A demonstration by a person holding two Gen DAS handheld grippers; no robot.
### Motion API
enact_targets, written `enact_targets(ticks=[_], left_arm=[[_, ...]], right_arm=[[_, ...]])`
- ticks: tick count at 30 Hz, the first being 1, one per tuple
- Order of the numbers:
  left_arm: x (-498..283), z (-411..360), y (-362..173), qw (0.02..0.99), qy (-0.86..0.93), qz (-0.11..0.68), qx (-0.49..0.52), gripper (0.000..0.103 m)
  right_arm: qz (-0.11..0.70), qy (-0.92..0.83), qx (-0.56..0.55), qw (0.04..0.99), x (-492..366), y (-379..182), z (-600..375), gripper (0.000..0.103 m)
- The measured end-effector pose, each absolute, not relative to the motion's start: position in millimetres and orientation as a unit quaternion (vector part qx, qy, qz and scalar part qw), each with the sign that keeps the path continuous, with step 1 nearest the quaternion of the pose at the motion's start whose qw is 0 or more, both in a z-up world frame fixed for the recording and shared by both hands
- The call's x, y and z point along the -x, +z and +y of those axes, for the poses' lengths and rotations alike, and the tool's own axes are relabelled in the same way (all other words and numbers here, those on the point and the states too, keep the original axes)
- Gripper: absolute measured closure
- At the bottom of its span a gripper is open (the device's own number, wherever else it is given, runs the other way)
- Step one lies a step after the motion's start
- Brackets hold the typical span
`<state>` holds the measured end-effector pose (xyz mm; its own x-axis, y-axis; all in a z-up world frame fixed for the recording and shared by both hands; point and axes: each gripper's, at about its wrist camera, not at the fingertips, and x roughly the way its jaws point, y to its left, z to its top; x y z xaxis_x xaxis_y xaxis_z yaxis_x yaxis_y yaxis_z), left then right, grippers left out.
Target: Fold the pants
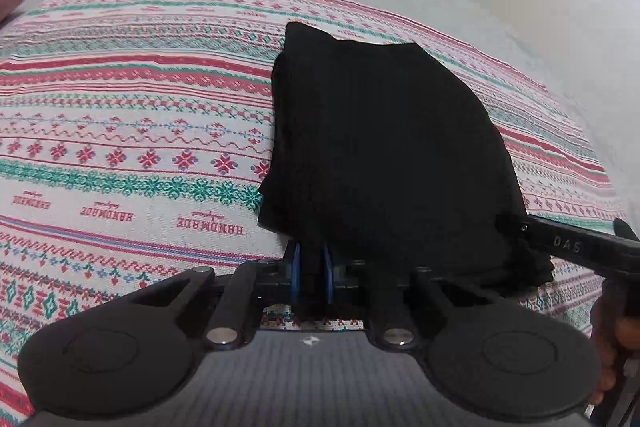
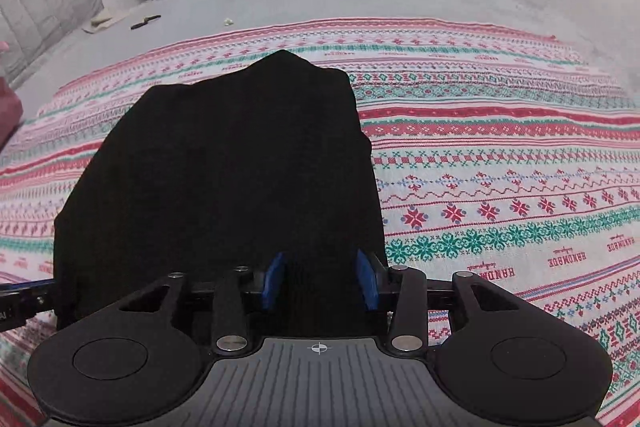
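Pants (black, knit) folded, lumpy

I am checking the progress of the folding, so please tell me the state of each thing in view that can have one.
black pants: folded into a compact stack, lying on the blanket.
patterned blanket: spread flat under the pants.
left tongs: shut on the near edge of the pants.
right tongs: standing apart with pants cloth between them; whether they press it is unclear.
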<state>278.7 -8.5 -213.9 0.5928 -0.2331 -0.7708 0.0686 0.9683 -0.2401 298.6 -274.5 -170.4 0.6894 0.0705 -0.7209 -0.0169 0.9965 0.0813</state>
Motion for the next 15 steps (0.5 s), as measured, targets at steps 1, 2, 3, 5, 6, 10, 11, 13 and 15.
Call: enact_targets(ticks=[1,2,3,5,6,10,11,13,15], left_arm=[[-277.3,-8.6,-212.9,0.889,-0.085,0.440,0.094,0.072],[-275.9,-6.6,-212.0,0.890,-0.084,0.438,0.101,0.073],[-276.3,-3.3,-211.8,0.888,-0.083,0.437,0.113,0.073],[-276.8,3.3,-209.0,0.886,-0.083,0.436,0.132,0.074],[-277.6,5.2,-208.2,0.886,-0.082,0.435,0.137,0.074],[-284.0,8.2,-217.1,0.882,-0.075,0.443,0.142,0.073],[-284.8,6.1,-220.6,0.883,-0.074,0.444,0.136,0.072],[-283.9,1.9,-221.1,0.887,-0.071,0.441,0.121,0.069],[-282.4,1.4,-214.8,0.888,-0.059,0.442,0.114,0.058]], right_arm=[[0.393,0.023,-0.030,0.919,-298.9,-170.3,-272.4,0.061],[0.393,0.024,-0.025,0.919,-298.7,-169.5,-270.4,0.061],[0.393,0.025,-0.019,0.919,-298.0,-168.4,-268.3,0.061],[0.394,0.026,-0.009,0.919,-296.7,-164.5,-265.2,0.061],[0.394,0.029,-0.010,0.919,-296.6,-162.3,-264.7,0.061],[0.407,0.035,-0.013,0.913,-304.3,-171.3,-264.0,0.060],[0.406,0.034,-0.005,0.913,-304.8,-174.3,-261.7,0.060],[0.404,0.032,0.018,0.914,-303.3,-174.6,-255.0,0.060],[0.408,0.036,0.025,0.912,-301.8,-170.4,-254.1,0.060]])
